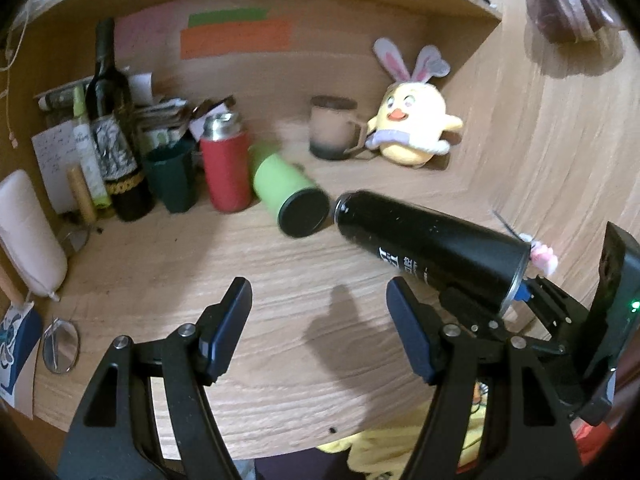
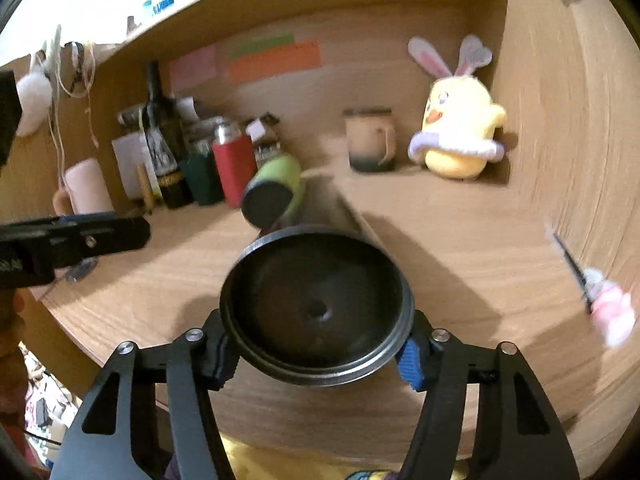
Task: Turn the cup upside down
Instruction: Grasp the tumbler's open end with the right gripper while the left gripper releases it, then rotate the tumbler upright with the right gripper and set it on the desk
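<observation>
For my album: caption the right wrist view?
Right tongs grip a black cup sideways above the wooden desk.

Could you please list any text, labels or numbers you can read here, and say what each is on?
None can be quoted.
Black cup: white print, too small and angled to read.
Wine bottle label: pattern only, blurred.
Paper sheet: faint marks, unreadable.

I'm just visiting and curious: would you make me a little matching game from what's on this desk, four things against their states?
Things:
1. black cup
2. green tumbler
3. red flask
4. left claw

States:
A. lying on its side on the desk
B. open, holding nothing
C. standing upright
D. gripped by the right claw, tipped sideways in the air

Pairs: 1-D, 2-A, 3-C, 4-B
</observation>
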`<move>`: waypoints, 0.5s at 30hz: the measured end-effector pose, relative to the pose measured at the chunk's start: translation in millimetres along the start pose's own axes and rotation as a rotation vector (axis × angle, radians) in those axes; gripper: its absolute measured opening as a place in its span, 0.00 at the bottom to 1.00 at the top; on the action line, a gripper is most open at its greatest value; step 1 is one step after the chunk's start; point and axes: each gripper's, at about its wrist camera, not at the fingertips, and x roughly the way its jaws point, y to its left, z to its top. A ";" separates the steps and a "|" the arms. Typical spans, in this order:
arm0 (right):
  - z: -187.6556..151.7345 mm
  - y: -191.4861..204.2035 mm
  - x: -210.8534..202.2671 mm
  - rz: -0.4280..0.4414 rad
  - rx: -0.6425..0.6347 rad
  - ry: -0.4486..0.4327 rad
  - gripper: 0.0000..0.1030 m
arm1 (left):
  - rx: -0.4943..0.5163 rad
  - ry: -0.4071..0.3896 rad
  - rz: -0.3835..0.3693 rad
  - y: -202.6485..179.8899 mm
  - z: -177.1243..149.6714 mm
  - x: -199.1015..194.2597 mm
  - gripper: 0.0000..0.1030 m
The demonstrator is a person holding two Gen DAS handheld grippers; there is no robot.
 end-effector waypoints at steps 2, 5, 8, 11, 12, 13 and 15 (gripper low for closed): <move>7.8 -1.5 -8.0 -0.005 -0.007 -0.041 0.57 | -0.003 -0.016 -0.013 -3.5 4.2 -2.7 0.68; 22.2 -1.6 -16.9 -0.003 -0.025 -0.092 0.57 | -0.004 -0.043 -0.035 -8.1 11.6 -7.0 0.71; 36.4 0.1 -21.9 0.004 -0.052 -0.133 0.56 | 0.003 -0.069 -0.064 -12.1 20.3 -11.8 0.72; 47.3 3.9 -22.1 0.007 -0.083 -0.157 0.56 | 0.010 -0.099 -0.116 -16.9 33.5 -17.5 0.72; 50.8 5.7 -21.2 0.009 -0.093 -0.163 0.56 | 0.011 -0.105 -0.136 -18.1 37.4 -18.9 0.72; 54.1 7.6 -20.2 0.011 -0.104 -0.168 0.56 | 0.011 -0.112 -0.164 -19.6 43.2 -20.7 0.72; 57.6 9.4 -18.6 0.019 -0.110 -0.170 0.56 | 0.014 -0.128 -0.209 -22.2 54.8 -23.6 0.72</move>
